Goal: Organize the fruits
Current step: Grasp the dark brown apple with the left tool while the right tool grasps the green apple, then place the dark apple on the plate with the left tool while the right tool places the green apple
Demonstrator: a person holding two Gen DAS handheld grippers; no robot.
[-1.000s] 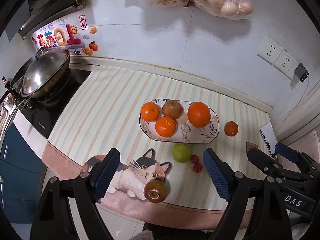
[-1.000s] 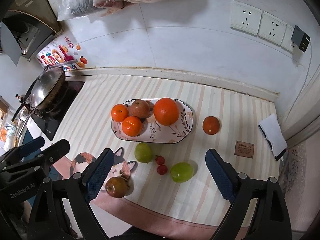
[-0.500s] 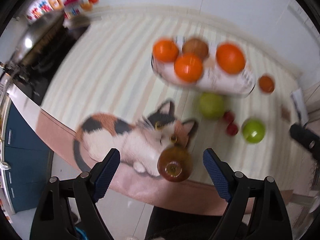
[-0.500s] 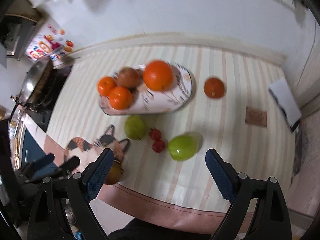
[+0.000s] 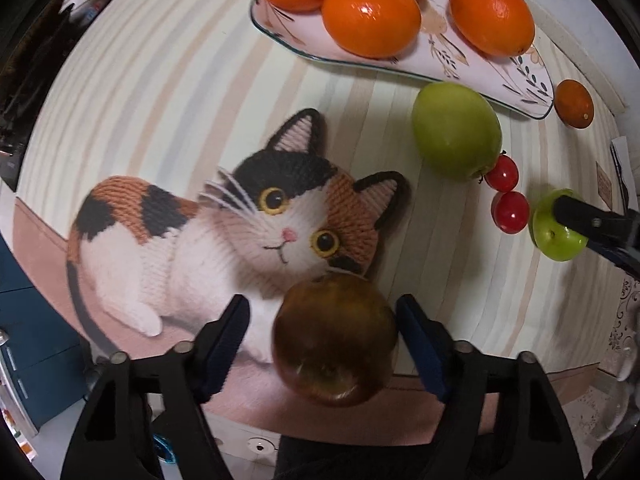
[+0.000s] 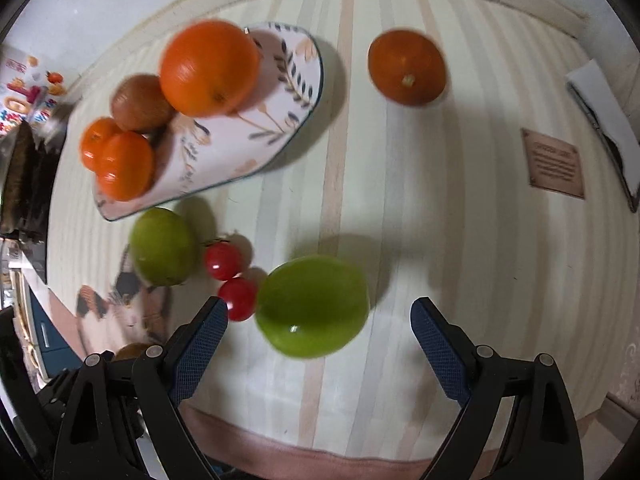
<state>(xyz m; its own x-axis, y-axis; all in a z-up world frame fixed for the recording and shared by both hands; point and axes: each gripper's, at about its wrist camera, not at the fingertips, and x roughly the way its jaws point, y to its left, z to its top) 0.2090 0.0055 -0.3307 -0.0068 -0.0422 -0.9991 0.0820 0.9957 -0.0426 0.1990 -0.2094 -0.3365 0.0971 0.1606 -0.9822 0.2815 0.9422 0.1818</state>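
Observation:
A dark red-brown apple (image 5: 336,340) lies on the cat picture near the mat's front edge. My left gripper (image 5: 322,336) points down over it with the apple between its jaws, which are closing. A gap still shows on the left side. A green apple (image 6: 312,306) lies between the wide open jaws of my right gripper (image 6: 320,320), clear of both pads. The floral plate (image 5: 480,68) holds three oranges and a brown fruit. A second green fruit (image 5: 456,132), two cherry tomatoes (image 5: 502,174) and a small orange (image 6: 406,66) lie loose on the mat.
The striped mat (image 5: 180,80) with a cat picture (image 5: 256,216) covers the counter, whose front edge runs just below both grippers. A stove sits at the far left. A brown label (image 6: 554,164) and a white notepad (image 6: 604,120) lie at the right.
Both grippers have dropped toward the mat and tilted to look down. The left jaws have narrowed around the brown apple. The right gripper now straddles the green apple.

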